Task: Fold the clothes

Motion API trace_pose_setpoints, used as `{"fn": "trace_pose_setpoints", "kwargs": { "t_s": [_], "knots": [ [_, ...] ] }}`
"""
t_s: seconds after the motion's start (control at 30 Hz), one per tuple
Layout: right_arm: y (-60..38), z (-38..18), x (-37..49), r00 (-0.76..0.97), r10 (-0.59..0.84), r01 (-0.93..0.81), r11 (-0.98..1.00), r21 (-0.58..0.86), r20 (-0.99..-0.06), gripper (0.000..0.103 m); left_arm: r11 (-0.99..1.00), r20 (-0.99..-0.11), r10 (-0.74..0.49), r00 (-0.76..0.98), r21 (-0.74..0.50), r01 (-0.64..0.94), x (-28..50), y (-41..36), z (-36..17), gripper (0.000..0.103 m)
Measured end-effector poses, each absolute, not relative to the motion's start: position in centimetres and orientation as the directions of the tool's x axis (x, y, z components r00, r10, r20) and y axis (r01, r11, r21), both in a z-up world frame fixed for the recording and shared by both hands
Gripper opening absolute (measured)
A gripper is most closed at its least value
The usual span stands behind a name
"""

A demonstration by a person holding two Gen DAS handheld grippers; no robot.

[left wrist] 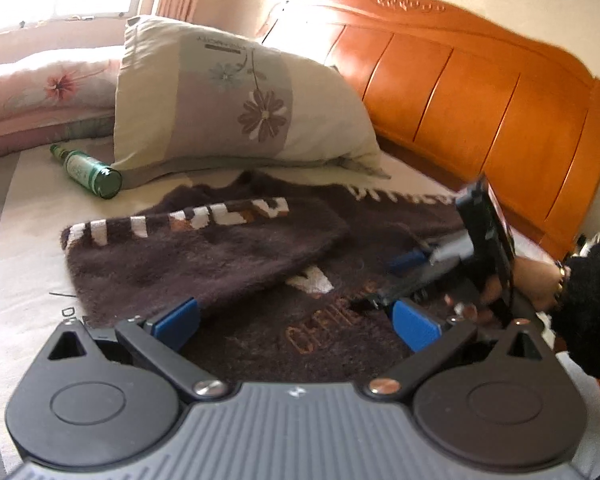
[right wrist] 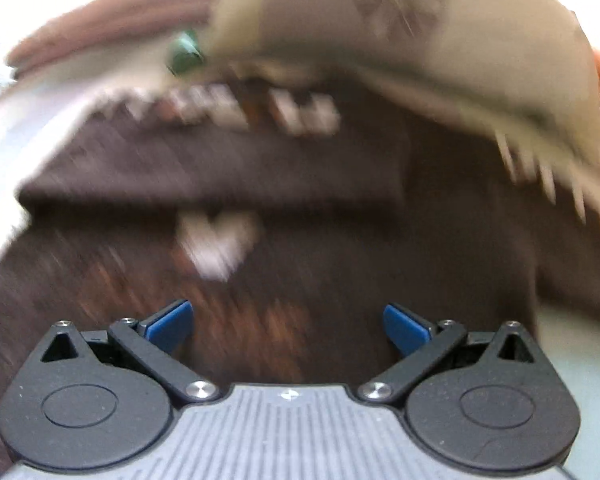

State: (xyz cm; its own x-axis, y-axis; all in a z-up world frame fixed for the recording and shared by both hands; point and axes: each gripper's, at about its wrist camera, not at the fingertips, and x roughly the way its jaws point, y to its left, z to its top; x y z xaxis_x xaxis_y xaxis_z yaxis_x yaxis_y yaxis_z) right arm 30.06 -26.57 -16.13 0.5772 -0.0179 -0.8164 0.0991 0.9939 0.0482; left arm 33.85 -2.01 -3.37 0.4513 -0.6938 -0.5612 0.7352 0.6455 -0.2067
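The left gripper (left wrist: 296, 322) stands wide open with nothing between its blue pads (left wrist: 180, 320), hovering low over the near part of a dark brown fuzzy sweater (left wrist: 204, 256). The right gripper (right wrist: 288, 326) is just as wide open and empty, its own view badly smeared by motion. From the left wrist it shows at the sweater's right side, held in the person's hand (left wrist: 496, 292).

The sweater lies spread on the bed sheet (left wrist: 32, 216), one sleeve (striped white at the cuff) folded across the chest, its lettering directly under the left pads. It looks soft, thick and light: it should drape and bunch rather than hold a crease, and the fuzzy knit should grip well. I judge a pinch at an outer edge, hem or shoulder seam the best hold, not the loose middle.

Beyond it a flowered pillow (left wrist: 236, 96) leans near the wooden headboard (left wrist: 480, 92), and a green glass bottle (left wrist: 88, 168) lies just beside the pillow.
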Motion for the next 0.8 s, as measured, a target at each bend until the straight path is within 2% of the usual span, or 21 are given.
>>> {"fn": "trace_pose_setpoints", "kwargs": {
  "t_s": [0.17, 0.27, 0.4, 0.6, 0.67, 0.8],
  "knots": [
    [-26.3, -14.6, 25.8, 0.624, -0.008, 0.129, 0.987, 0.093, -0.782, 0.103, 0.625, -0.569, -0.697, 0.436, -0.184, 0.759, 33.0, -3.4, -3.6, 0.102],
    [-24.7, -14.2, 23.0, 0.649, -0.016, 0.099, 0.993, 0.065, -0.76, 0.103, 0.626, -0.579, -0.687, 0.438, -0.166, 0.762, 32.6, -4.0, -3.8, 0.102],
    [-23.2, -16.5, 19.5, 0.603, -0.042, 0.13, 0.99, 0.046, -0.796, 0.103, 0.636, -0.6, -0.664, 0.447, -0.138, 0.759, 32.3, -4.6, -4.1, 0.102],
    [-21.2, -16.9, 11.8, 0.644, -0.094, 0.173, 0.985, 0.025, -0.76, 0.103, 0.629, -0.611, -0.66, 0.438, -0.13, 0.766, 32.1, -5.2, -4.5, 0.102],
    [-20.6, -16.3, 11.6, 0.645, -0.103, 0.18, 0.984, 0.019, -0.757, 0.103, 0.636, -0.616, -0.649, 0.447, -0.116, 0.763, 31.9, -5.4, -4.5, 0.102],
    [-17.7, -15.2, 13.9, 0.696, -0.053, 0.087, 0.996, 0.011, -0.716, 0.103, 0.631, -0.601, -0.656, 0.457, -0.106, 0.768, 31.5, -5.2, -4.1, 0.102]
  ]
}}
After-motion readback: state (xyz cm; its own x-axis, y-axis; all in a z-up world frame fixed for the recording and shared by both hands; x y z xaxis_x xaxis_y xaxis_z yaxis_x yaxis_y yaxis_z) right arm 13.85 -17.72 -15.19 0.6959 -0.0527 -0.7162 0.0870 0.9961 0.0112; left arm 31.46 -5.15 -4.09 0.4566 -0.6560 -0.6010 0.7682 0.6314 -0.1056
